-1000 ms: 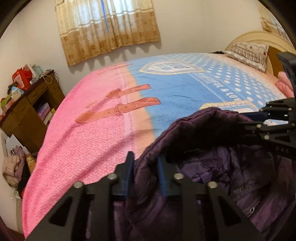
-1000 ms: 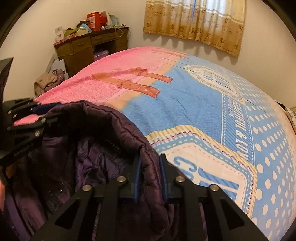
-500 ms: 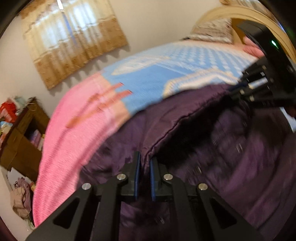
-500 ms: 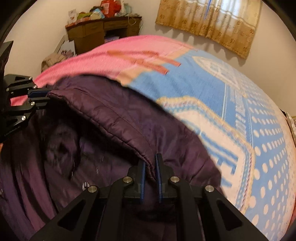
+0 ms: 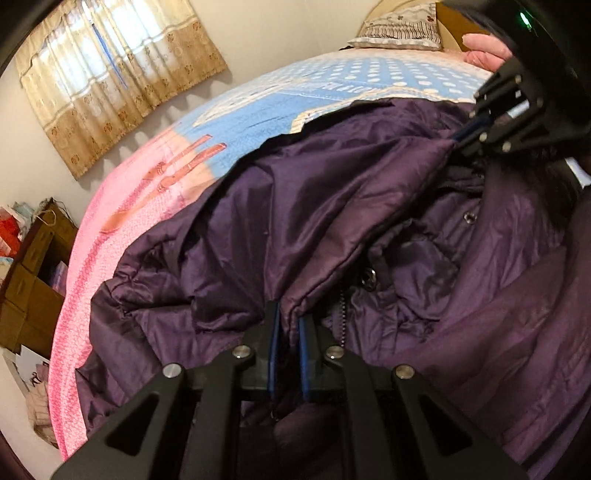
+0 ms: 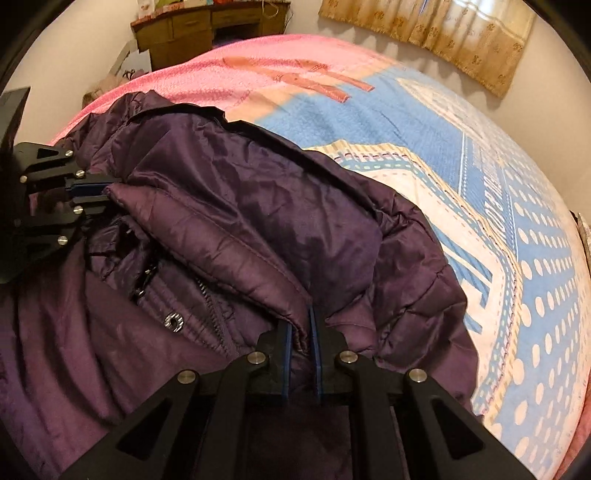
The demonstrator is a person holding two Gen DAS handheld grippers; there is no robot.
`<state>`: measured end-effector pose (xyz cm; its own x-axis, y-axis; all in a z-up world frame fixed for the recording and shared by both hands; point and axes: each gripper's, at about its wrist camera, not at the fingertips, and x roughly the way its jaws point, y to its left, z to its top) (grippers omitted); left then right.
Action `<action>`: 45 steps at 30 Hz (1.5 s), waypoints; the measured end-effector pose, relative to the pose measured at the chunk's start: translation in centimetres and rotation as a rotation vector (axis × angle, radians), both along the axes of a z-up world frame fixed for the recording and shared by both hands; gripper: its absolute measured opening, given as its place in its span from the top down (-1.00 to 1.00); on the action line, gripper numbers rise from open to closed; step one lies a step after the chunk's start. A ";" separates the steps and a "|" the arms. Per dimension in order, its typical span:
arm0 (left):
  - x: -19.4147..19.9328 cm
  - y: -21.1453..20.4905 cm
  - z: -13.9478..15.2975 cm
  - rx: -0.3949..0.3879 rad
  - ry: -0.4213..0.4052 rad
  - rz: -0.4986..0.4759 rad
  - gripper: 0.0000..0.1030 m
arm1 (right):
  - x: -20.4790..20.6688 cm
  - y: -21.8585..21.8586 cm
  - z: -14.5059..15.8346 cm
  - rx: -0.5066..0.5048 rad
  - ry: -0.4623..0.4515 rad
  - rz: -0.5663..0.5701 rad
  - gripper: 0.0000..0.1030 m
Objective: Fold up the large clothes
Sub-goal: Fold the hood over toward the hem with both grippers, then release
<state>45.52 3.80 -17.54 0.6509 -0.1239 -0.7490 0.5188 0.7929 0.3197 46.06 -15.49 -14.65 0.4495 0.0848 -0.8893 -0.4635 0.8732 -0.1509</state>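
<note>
Pinching jacket (image 5: 332,206) hem, both hand-held grippers (image 5: 287,325)

A bedroom in a home. A wide bed (image 6: 406,122) fills most of the room under a pink and blue printed blanket (image 5: 122,236), with a pillow (image 5: 402,26) against the headboard (image 5: 448,18). Patterned curtains (image 5: 110,77) hang over a lit window, and a wooden counter (image 6: 207,29) piled with clutter stands against the wall.

A purple quilted jacket (image 5: 332,206) of smooth, slightly shiny cloth with metal snaps lies on a soft, nubbly pink-and-blue blanket (image 5: 96,258). Matt black gripper fingers (image 5: 271,332) carry blue pads.
</note>
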 end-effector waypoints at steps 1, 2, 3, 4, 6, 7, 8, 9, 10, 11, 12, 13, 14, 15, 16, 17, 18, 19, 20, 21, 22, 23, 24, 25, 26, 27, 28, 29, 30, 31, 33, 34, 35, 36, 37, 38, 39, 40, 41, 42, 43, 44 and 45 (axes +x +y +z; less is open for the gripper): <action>-0.1 0.1 0.0 0.002 -0.003 -0.002 0.83 | -0.1 -0.1 0.5 0.001 0.004 -0.003 0.68; -0.2 0.1 0.0 0.002 -0.005 -0.002 0.84 | -0.2 -0.4 1.7 0.017 0.021 -0.027 0.63; -0.2 0.1 0.1 0.000 -0.005 -0.002 0.84 | -0.2 -0.6 2.9 0.036 0.022 -0.058 0.52; -0.2 0.1 0.1 -0.002 -0.006 -0.003 0.84 | -0.3 -0.9 4.3 0.069 0.009 -0.091 0.50; -0.3 0.1 -0.1 -0.006 -0.010 -0.005 0.84 | -0.3 -1.3 7.0 0.151 -0.026 -0.152 0.49; -0.6 0.0 -0.2 -0.006 -0.013 -0.006 0.84 | -0.1 -1.5 8.5 0.204 -0.056 -0.199 0.49; -0.8 -0.1 -0.3 -0.005 -0.017 -0.008 0.85 | 0.2 -1.5 9.2 0.241 -0.075 -0.224 0.49; -0.8 -0.1 -0.3 -0.008 -0.019 -0.008 0.85 | 0.8 -1.3 9.9 0.286 -0.102 -0.250 0.47; -0.8 0.2 -0.3 -0.010 -0.018 -0.008 0.85 | 1.4 -1.0 10.1 0.317 -0.129 -0.268 0.33; -0.8 0.2 -0.3 -0.012 -0.018 -0.008 0.85 | 2.5 -1.0 9.7 0.380 -0.160 -0.321 0.17; -0.7 0.2 -0.4 -0.011 -0.017 -0.007 0.85 | 3.4 -0.7 8.6 0.413 -0.156 -0.351 -0.19; -0.7 0.3 -0.3 -0.016 -0.018 -0.006 0.84 | 4.2 -0.4 7.2 0.424 -0.146 -0.372 -0.22; -0.7 0.3 -0.2 -0.019 -0.019 -0.005 0.83 | 4.7 -0.1 5.9 0.408 -0.143 -0.393 -0.22; -0.5 0.4 -0.1 -0.027 -0.017 0.002 0.82 | 5.0 0.5 3.6 0.356 -0.140 -0.423 -0.22; -0.6 0.7 0.3 -0.035 -0.017 0.011 0.82 | 5.1 0.8 1.9 0.354 -0.115 -0.432 -0.22; -0.8 1.0 1.0 -0.044 -0.036 0.031 0.82 | 5.0 1.0 0.2 0.356 -0.087 -0.428 -0.22; -1.3 1.3 2.4 -0.075 -0.069 0.037 0.81 | 4.5 1.0 -0.8 0.334 -0.099 -0.429 -0.22; -1.7 1.6 3.4 -0.108 -0.093 0.043 0.64 | 3.9 0.9 -1.4 0.324 -0.125 -0.421 -0.22; -2.3 2.1 5.2 -0.172 -0.125 0.061 0.55 | 3.5 0.9 -1.5 0.330 -0.150 -0.410 -0.22; -2.6 2.4 6.8 -0.244 -0.147 0.079 0.50 | 3.4 0.8 -1.7 0.332 -0.165 -0.405 -0.22; -2.8 2.5 7.6 -0.283 -0.162 0.085 0.40 | 3.3 0.6 -1.6 0.329 -0.175 -0.404 -0.22; -2.8 2.1 8.3 -0.301 -0.190 0.102 0.32 | 3.4 0.7 -1.9 0.318 -0.190 -0.400 -0.22; -2.4 1.2 8.4 -0.279 -0.207 0.125 0.29 | 3.5 0.8 -2.3 0.308 -0.191 -0.396 -0.22; -2.0 0.8 8.1 -0.263 -0.205 0.143 0.24 | 3.8 1.0 -2.5 0.303 -0.192 -0.394 -0.22; -1.0 0.2 7.4 -0.247 -0.189 0.184 0.23 | 3.9 1.0 -2.9 0.301 -0.197 -0.392 -0.22; 0.2 -0.2 6.4 -0.239 -0.157 0.221 0.23 | 4.1 0.8 -2.8 0.301 -0.193 -0.392 -0.22; 1.1 -0.2 5.6 -0.221 -0.131 0.243 0.22 | 4.1 0.7 -2.8 0.304 -0.193 -0.390 -0.22; 2.5 -0.3 4.2 -0.183 -0.100 0.294 0.23 | 4.2 0.5 -2.9 0.312 -0.189 -0.389 -0.22; 3.8 0.2 2.8 -0.176 -0.055 0.350 0.23 | 4.2 0.3 -3.0 0.326 -0.181 -0.389 -0.22; 4.4 0.7 2.0 -0.187 -0.013 0.371 0.23 | 4.3 0.2 -3.1 0.335 -0.177 -0.390 -0.22; 5.6 1.3 0.7 -0.223 0.063 0.391 0.23 | 4.4 0.3 -3.3 0.321 -0.172 -0.388 -0.22; 5.7 1.2 0.6 -0.218 0.063 0.391 0.23 | 4.4 0.6 -3.4 0.301 -0.173 -0.386 -0.23; 5.6 0.9 0.4 -0.204 0.063 0.386 0.24 | 4.5 0.9 -3.5 0.281 -0.174 -0.383 -0.23; 5.6 0.3 0.1 -0.185 0.060 0.383 0.24 | 4.5 1.2 -3.5 0.265 -0.174 -0.382 -0.23; 5.5 0.1 -0.1 -0.178 0.057 0.382 0.24 | 4.6 1.4 -3.6 0.251 -0.175 -0.381 -0.23; 5.6 -0.3 -0.2 -0.170 0.056 0.382 0.23 | 4.6 1.6 -3.7 0.236 -0.176 -0.380 -0.23; 5.7 -0.7 -0.3 -0.163 0.057 0.383 0.23 | 4.6 1.8 -3.7 0.221 -0.177 -0.379 -0.23; 6.2 -0.6 -0.5 -0.157 0.057 0.382 0.23 | 4.6 1.8 -3.8 0.214 -0.177 -0.379 -0.23; 6.1 -0.8 -0.5 -0.154 0.056 0.382 0.23 | 4.6 1.8 -3.8 0.208 -0.177 -0.379 -0.23; 6.1 -0.5 -0.5 -0.153 0.056 0.383 0.23 | 4.6 1.9 -3.8 0.202 -0.177 -0.379 -0.23; 6.3 0.4 -0.4 -0.151 0.056 0.383 0.23 | 4.6 1.9 -3.8 0.195 -0.178 -0.379 -0.23; 5.9 0.9 -0.2 -0.148 0.053 0.383 0.23 | 4.6 2.0 -3.8 0.193 -0.178 -0.379 -0.23; 5.9 0.8 -0.2 -0.147 0.053 0.383 0.23 | 4.5 1.9 -3.8 0.192 -0.177 -0.379 -0.23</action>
